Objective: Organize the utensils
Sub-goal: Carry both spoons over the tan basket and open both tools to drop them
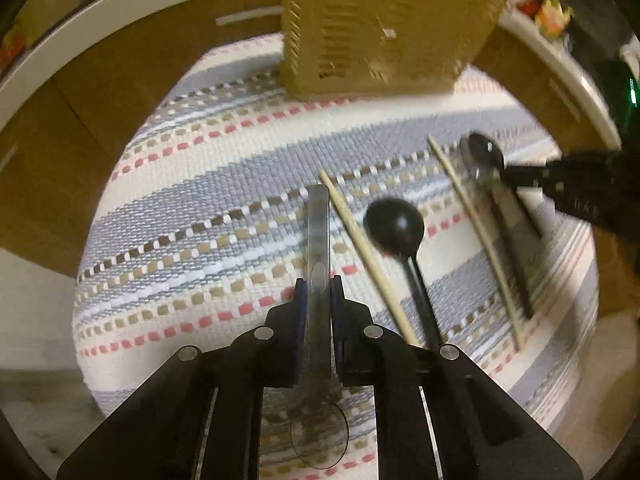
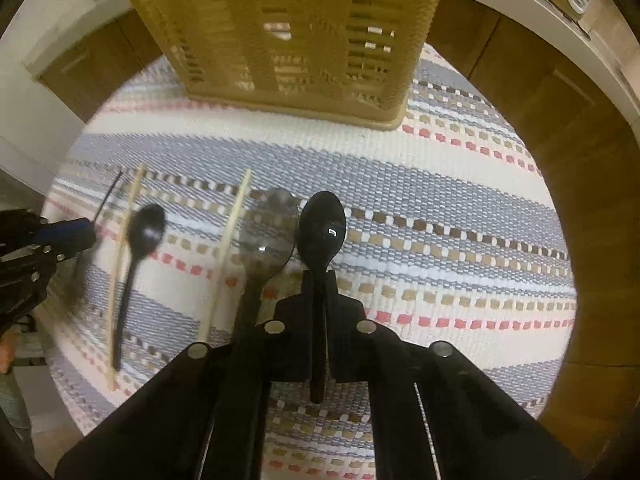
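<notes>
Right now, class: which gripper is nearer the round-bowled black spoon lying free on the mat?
Left. The left gripper is beside the spoon; the right gripper sits farther off.

Warm, yellowish indoor light fell fairly evenly over both fisheye views, dim toward the rims. Straight lines bowed hard at the edges, and black corners closed in each picture. Motion blur smeared the woven basket (image 1: 360, 32) and the striped mat (image 1: 224, 208). A small white glint sat on the black spoon (image 2: 322, 228). Shadows beneath the utensils were soft, perhaps from overhead lighting.
</notes>
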Demonstrator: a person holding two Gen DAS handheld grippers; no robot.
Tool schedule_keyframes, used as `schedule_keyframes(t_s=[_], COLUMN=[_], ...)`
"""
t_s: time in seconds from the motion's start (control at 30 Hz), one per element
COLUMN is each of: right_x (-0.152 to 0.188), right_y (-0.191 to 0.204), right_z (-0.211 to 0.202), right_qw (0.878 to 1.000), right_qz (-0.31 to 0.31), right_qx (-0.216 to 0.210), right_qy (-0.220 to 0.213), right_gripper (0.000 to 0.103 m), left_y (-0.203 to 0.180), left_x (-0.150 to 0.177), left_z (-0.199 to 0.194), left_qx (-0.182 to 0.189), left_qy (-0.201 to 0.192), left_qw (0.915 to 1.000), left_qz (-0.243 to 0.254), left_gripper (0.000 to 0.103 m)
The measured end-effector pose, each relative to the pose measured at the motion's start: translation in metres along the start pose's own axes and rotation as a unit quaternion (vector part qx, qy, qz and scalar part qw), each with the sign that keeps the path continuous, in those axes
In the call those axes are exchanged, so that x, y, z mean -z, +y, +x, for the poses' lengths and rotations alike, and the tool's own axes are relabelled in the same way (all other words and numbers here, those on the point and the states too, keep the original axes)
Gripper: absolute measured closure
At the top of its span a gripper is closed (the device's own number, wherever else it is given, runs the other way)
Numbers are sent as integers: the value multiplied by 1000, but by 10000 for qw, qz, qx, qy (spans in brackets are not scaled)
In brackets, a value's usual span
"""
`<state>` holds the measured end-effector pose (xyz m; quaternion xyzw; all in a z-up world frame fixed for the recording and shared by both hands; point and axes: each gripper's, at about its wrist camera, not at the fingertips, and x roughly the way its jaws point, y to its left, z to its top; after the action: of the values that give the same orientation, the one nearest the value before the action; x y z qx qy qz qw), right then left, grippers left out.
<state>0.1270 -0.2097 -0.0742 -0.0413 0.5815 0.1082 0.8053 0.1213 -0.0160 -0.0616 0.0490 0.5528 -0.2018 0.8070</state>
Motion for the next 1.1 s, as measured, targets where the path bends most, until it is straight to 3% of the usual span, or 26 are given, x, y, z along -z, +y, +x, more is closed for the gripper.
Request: schedule_keyframes(t_s=[0.2, 0.5, 0.77, 1.1], right_x=[13, 27, 8, -40], right_y=[-17, -31, -24, -40], right_z=[-31, -89, -144, -178], right_qw=[9981, 9862, 9618, 9234], right_qz=[125, 221, 246, 493], right_qx=[-387, -868, -965, -588], right_qy=[-466, -1391, -2549, -3762], right_gripper=[99, 99, 99, 99], left_y=[16, 17, 5, -15], left_x=[-2, -18, -57, -117], left_z=[-36, -95, -144, -163], left_qx=[442, 948, 1236, 1183], left_qy=[-746, -1943, -3080, -4246], left_qw=[9952, 9736, 9397, 8947], left_qz=[-453, -737, -826, -724], left_gripper=[94, 94, 93, 93])
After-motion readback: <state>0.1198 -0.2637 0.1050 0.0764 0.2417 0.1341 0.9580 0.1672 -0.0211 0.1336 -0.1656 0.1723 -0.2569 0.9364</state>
